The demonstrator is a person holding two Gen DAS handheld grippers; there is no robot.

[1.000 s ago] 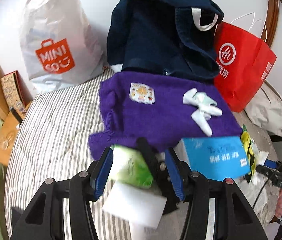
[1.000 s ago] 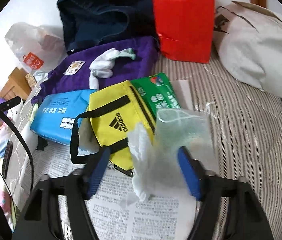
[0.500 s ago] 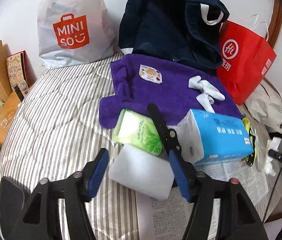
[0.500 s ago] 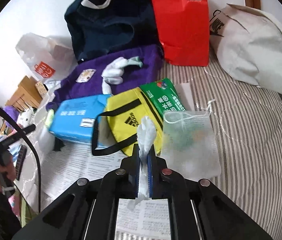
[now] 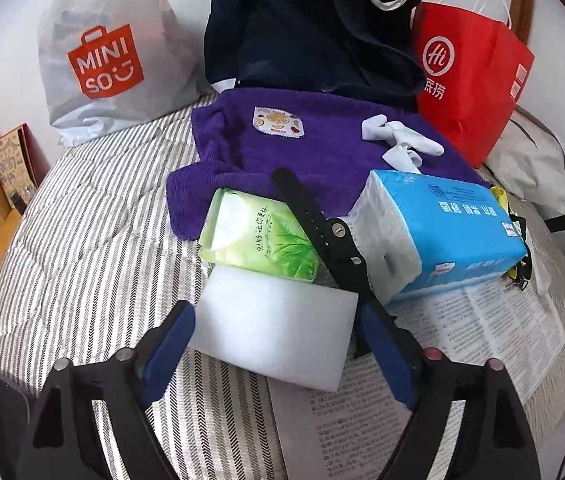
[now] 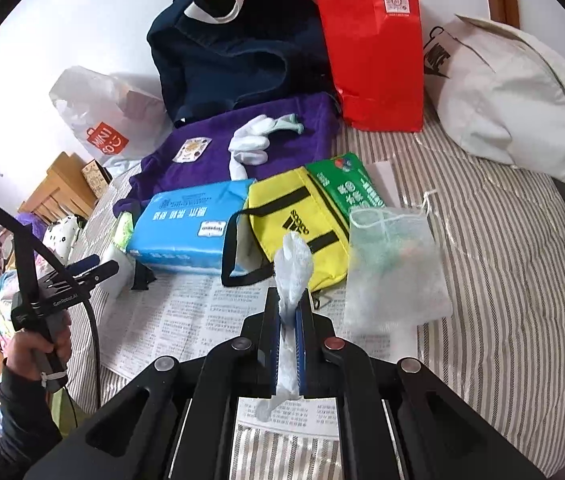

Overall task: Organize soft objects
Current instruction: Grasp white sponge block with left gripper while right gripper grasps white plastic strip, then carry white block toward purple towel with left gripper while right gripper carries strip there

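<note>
right tool (image 6: pixel 288 330) pinches white tissue (image 6: pixel 292 264) upright.

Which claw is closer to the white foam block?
The left. The left claw stands open with the foam block lying between its fingers, the pads not pressing it. The right claw is off to the side, over the newspaper, shut on a crumpled tissue.

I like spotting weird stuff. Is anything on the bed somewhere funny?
Yes. A black strap lies wedged between the green tissue pack and the blue tissue pack, a hard thing among soft ones. White socks lie loose and crumpled on the purple towel.
</note>
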